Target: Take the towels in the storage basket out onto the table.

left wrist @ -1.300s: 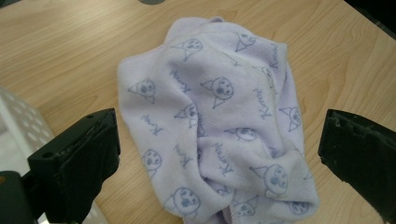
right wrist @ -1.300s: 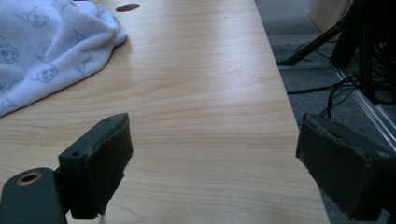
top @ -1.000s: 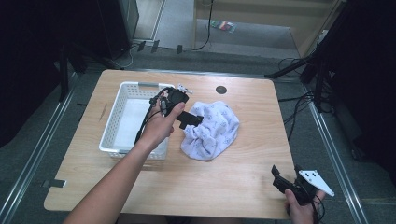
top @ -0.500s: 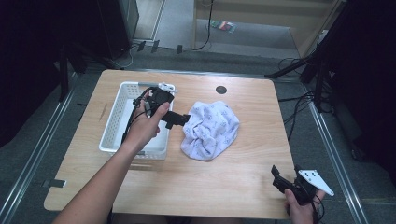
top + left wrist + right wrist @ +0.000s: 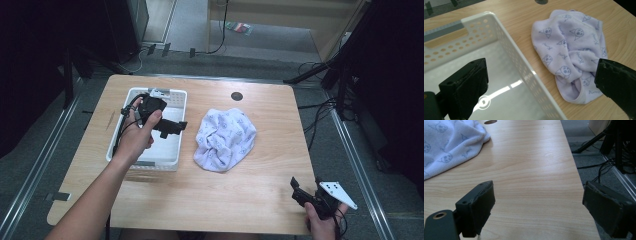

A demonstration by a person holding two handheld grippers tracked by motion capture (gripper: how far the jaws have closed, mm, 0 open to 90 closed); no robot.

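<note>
A crumpled white cloth with a blue cartoon print (image 5: pixel 225 137) lies on the wooden table, right of a white perforated basket (image 5: pixel 142 164). My left gripper (image 5: pixel 174 127) hovers over the basket's right side, jaws open and pointing toward the cloth. In the left gripper view the basket wall (image 5: pixel 506 42) runs between the wide-apart jaws of the left gripper (image 5: pixel 541 85), with the cloth (image 5: pixel 571 47) beyond it. My right gripper (image 5: pixel 300 192) is low at the table's front right corner, open and holding nothing. The right gripper view looks past the right gripper (image 5: pixel 539 212) to the cloth's edge (image 5: pixel 449 142) at far left.
A dark round cable hole (image 5: pixel 236 96) sits near the table's far edge. The basket's inside looks bare. Cables (image 5: pixel 320 107) and dark stands lie on the floor to the right, close to the table's right edge (image 5: pixel 576 182).
My left gripper has drawn back leftward from the cloth's left edge to above the basket. The cloth stays on the table. The right gripper has held still.
</note>
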